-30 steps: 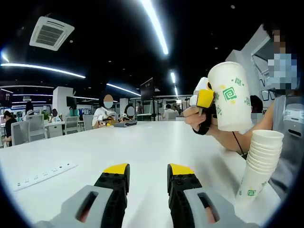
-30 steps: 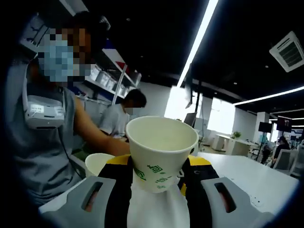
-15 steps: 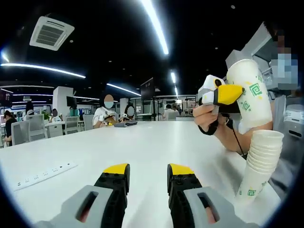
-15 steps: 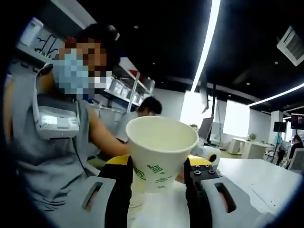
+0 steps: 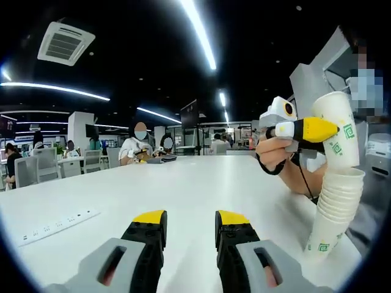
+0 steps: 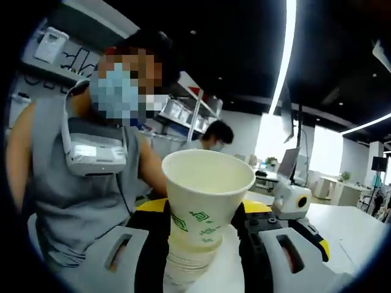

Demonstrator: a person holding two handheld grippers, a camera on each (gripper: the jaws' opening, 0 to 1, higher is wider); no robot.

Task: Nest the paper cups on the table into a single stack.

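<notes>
Cup above the stack

Right tool [image 6: 200,244] grips a paper cup [image 5: 337,131] just over the stack [image 5: 333,210], slightly tilted; left tool [image 5: 189,229] waits, jaws narrowly apart.

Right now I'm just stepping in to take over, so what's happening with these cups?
A person is nesting paper cups. The right gripper is shut on a paper cup and holds it over the cup stack, its base at the top cup's mouth, apparently not yet fully seated. The stack stands on the white table. The left gripper is open and holds nothing, low over the table.
</notes>
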